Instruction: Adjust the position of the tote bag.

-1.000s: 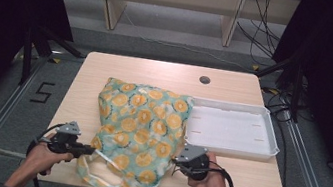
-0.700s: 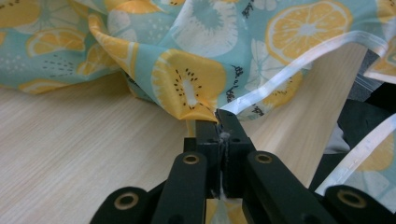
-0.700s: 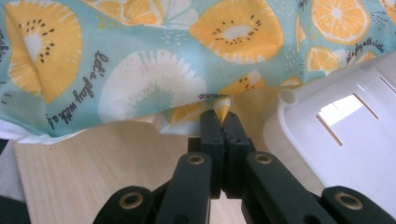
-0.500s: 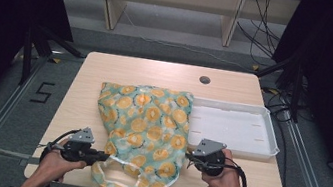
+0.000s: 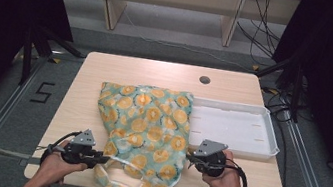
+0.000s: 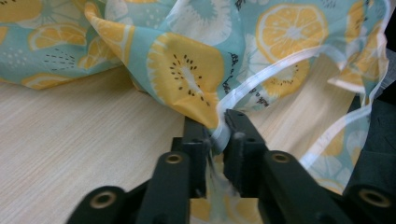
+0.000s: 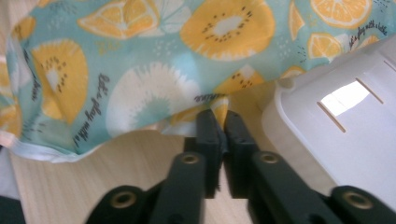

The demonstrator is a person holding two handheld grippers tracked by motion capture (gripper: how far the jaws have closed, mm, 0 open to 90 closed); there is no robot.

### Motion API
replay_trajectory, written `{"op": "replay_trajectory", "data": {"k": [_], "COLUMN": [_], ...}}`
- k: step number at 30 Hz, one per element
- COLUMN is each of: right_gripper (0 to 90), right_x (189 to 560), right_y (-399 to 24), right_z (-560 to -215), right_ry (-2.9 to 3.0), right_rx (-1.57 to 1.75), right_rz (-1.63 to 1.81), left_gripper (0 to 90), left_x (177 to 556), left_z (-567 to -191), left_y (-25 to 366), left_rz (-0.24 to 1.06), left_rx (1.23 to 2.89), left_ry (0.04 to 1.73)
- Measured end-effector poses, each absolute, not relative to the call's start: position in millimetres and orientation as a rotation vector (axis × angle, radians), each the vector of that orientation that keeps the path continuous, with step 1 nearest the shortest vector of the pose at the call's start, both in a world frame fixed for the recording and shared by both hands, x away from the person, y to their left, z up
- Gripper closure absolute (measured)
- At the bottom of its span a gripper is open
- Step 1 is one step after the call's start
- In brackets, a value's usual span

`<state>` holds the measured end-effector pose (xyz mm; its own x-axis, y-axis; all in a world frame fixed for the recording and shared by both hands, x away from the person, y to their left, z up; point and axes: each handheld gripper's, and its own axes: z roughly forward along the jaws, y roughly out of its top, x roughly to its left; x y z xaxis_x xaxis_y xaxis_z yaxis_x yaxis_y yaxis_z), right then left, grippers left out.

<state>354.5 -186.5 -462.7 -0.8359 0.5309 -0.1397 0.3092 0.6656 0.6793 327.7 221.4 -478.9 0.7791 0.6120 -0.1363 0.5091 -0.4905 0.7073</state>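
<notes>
Nearest the table's front edge, the left gripper (image 5: 102,159) is held in a hand (image 5: 53,169) at the near left corner of a teal fabric bag printed with orange and yellow citrus slices (image 5: 145,135). In the left gripper view, its two black jaws are seen clenched on a bunched fold of that bag (image 6: 187,70), pinching cloth and a strip of its white hem (image 6: 280,65) between them.

Beside the bag's right edge, slightly farther from the front, the right gripper (image 5: 190,157) is held in the other hand (image 5: 226,181). In the right gripper view, its jaws are seen pressed together on a small tip of the bag's edge (image 7: 220,106), with the cloth (image 7: 140,60) spread above them.

The bag is laid flat on the light wooden table (image 5: 107,71), its crumpled near end reaching the front edge between the two grippers and its far end lying about mid-table. A white shallow rectangular plastic tray (image 5: 237,130) is set just right of the bag, and its left rim is overlapped by the cloth. Beyond the bag, near the far edge of the table, a small dark round hole (image 5: 204,80) is seen.
</notes>
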Motion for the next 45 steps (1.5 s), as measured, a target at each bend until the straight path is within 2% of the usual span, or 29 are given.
{"op": "replay_trajectory", "data": {"k": [2, 4, 8, 11, 18, 21, 22, 24, 26, 27, 28, 30, 40, 45], "right_gripper": [79.4, 69.3, 61.1, 56.6, 45.5, 42.1, 40.9, 39.8, 39.3, 39.3, 38.6, 38.0, 36.3, 35.5], "right_x": [354, 352, 344, 337, 329, 327, 327, 326, 323, 323, 323, 321, 320, 322], "right_y": [-188, -189, -191, -187, -159, -147, -142, -134, -125, -125, -116, -107, -65, -56], "right_z": [-461, -458, -445, -439, -448, -450, -451, -451, -452, -452, -454, -456, -463, -465], "right_ry": [2.551, 2.510, 2.485, 2.489, 2.562, 2.592, 2.594, 2.611, 2.624, 2.624, 2.643, 2.657, 2.681, 2.665], "right_rx": [0.684, 0.731, 0.706, 0.697, 0.671, 0.646, 0.629, 0.606, 0.611, 0.611, 0.547, 0.568, 0.502, 0.513], "right_rz": [0.973, 0.990, 1.034, 1.082, 1.108, 1.117, 1.129, 1.154, 1.159, 1.159, 1.160, 1.163, 1.146, 1.131], "left_gripper": [68.6, 61.8, 51.0, 49.2, 46.7, 52.5, 56.0, 69.6, 77.7, 77.7, 84.0, 88.5, 89.7, 89.7], "left_x": [326, 323, 320, 317, 318, 319, 318, 319, 320, 321, 322, 321, 322, 322], "left_z": [-477, -474, -464, -460, -464, -465, -465, -463, -462, -460, -457, -457, -441, -438], "left_y": [222, 224, 232, 234, 230, 228, 226, 225, 223, 223, 219, 216, 203, 202], "left_rz": [0.189, 0.188, 0.225, 0.260, 0.245, 0.245, 0.246, 0.253, 0.266, 0.255, 0.263, 0.264, 0.283, 0.276], "left_rx": [2.166, 2.161, 2.194, 2.206, 2.226, 2.236, 2.222, 2.246, 2.224, 2.239, 2.244, 2.222, 2.184, 2.144], "left_ry": [0.861, 0.864, 0.856, 0.848, 0.837, 0.843, 0.844, 0.809, 0.822, 0.797, 0.776, 0.782, 0.707, 0.721]}}
